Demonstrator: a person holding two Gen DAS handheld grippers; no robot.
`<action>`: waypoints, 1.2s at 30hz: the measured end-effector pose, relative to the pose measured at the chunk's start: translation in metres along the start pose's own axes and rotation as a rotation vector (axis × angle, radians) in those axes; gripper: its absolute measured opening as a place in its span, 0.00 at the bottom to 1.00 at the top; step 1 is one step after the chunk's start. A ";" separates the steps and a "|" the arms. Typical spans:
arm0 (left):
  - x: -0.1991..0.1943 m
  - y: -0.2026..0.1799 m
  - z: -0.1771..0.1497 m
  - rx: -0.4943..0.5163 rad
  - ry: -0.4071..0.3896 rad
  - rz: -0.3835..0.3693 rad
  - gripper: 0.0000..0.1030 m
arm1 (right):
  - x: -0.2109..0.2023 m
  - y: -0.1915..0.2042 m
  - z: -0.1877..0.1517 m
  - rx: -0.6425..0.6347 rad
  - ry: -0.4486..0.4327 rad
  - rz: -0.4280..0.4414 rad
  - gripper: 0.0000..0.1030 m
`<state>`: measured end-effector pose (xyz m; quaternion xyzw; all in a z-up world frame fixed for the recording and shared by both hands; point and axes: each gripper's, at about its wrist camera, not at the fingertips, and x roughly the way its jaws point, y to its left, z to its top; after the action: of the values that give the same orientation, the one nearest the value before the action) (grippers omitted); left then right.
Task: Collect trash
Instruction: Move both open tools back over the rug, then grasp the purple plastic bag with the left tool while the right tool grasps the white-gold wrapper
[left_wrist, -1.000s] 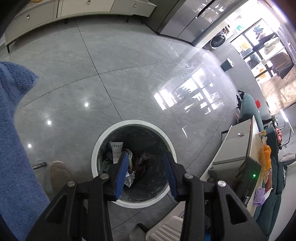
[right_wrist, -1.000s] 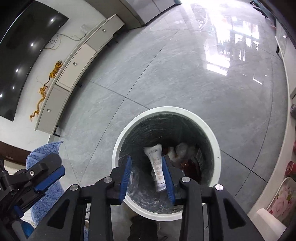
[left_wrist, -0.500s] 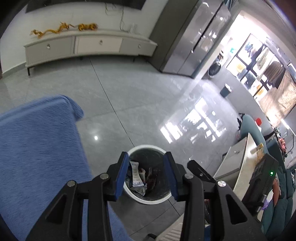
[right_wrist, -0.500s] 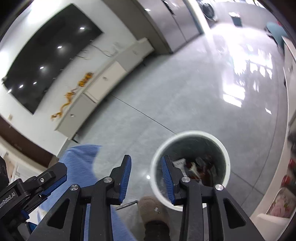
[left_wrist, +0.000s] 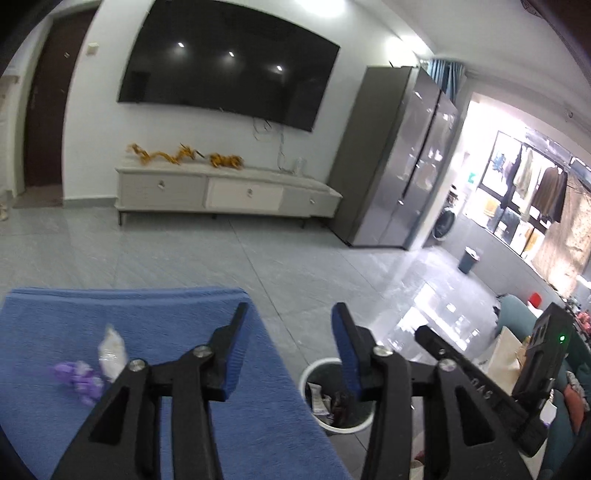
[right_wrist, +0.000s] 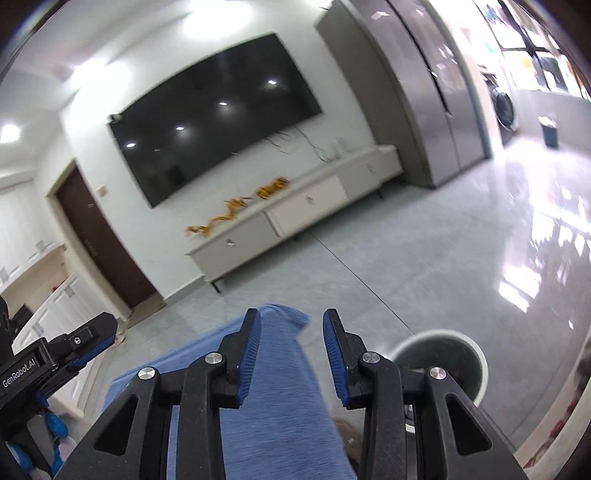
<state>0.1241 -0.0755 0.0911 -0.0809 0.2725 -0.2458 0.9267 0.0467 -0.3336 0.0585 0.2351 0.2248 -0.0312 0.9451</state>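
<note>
Wall TV (left_wrist: 229, 66), cabinet (left_wrist: 225, 192), fridge (left_wrist: 399, 158).

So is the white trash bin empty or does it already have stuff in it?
Not empty. In the left wrist view the trash bin holds a white printed wrapper and dark crumpled pieces. How full it is, cannot tell.

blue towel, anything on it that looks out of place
Yes: a crumpled white wrapper and a purple wrapper lie loose on the blue towel, while the trash bin stands on the floor beside it.
</note>
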 end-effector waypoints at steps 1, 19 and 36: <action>-0.016 0.007 0.001 -0.001 -0.027 0.022 0.51 | -0.004 0.007 0.000 -0.012 -0.007 0.013 0.39; -0.157 0.162 -0.032 -0.131 -0.162 0.294 0.62 | -0.035 0.123 -0.020 -0.213 -0.043 0.224 0.54; 0.062 0.224 -0.103 -0.082 0.210 0.334 0.54 | 0.143 0.156 -0.084 -0.256 0.298 0.233 0.54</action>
<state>0.2056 0.0861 -0.0876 -0.0461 0.3872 -0.0843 0.9170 0.1662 -0.1500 -0.0034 0.1398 0.3352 0.1418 0.9209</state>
